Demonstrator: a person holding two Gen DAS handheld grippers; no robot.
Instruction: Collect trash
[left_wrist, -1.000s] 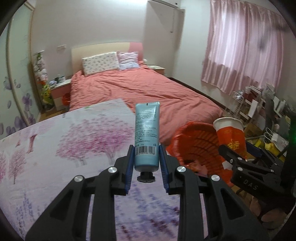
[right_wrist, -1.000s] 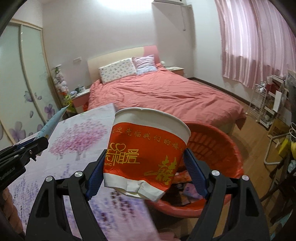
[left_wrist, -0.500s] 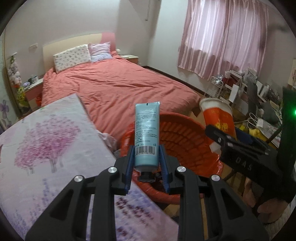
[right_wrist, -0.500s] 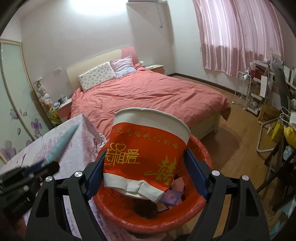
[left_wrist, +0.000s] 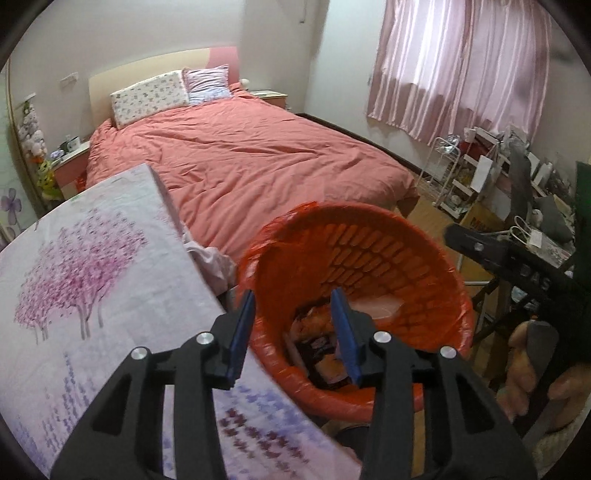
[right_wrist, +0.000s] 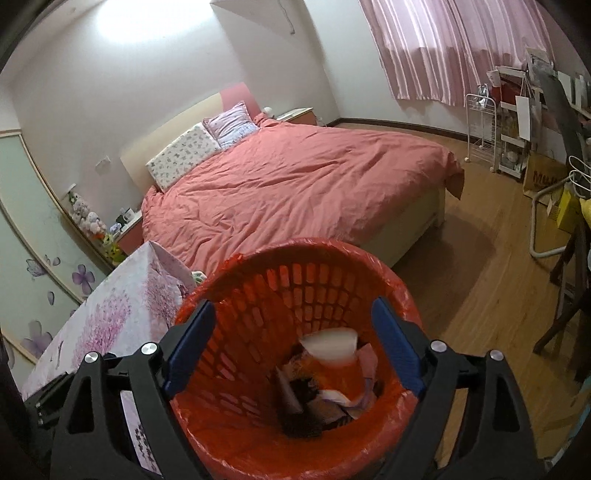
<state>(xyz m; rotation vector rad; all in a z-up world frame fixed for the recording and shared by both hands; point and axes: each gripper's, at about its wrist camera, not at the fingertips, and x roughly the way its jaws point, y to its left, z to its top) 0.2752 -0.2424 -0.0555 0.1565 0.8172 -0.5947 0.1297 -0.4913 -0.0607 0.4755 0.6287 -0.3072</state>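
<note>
Hanging over the orange bin (right_wrist: 295, 435), the right gripper (right_wrist: 293, 343) has its blue-padded fingers (right_wrist: 393, 347) spread wide with nothing between them; its jaws have just been opening. The left gripper (left_wrist: 293, 332) sits at the bin's near left edge, fingers (left_wrist: 242, 328) partly apart and empty, jaws also just opening.

Bin: round plastic basket, lattice wall of oblong slots, lined with a thin orange bag (left_wrist: 273, 236) whose crinkled edge folds over the rim. It stands on the wood floor (right_wrist: 476, 273) at the right edge of the table (left_wrist: 92, 280), near the foot of the bed (left_wrist: 251, 166).

Trash inside:
- Paper cup (right_wrist: 334, 363): orange-red wall, white rim and inside, motion-blurred, mouth tilted up and to the far side, above the pile at the bin's bottom right. Whether it touches the pile cannot be told.
- Dark wrappers (left_wrist: 319, 350) with orange and black print, flat against the bottom.
- Pale pink paper or film (left_wrist: 373, 306) against the far inner wall.
- No blue tube can be made out in the bin; the heap is dark and blurred.

Table: covered by a white cloth printed with pink blossom trees. Bed: salmon quilt, two pillows at the headboard. Pink curtain (left_wrist: 454, 66) at far right. In the left view a hand (left_wrist: 532, 369) holds the right gripper's handle at right.
</note>
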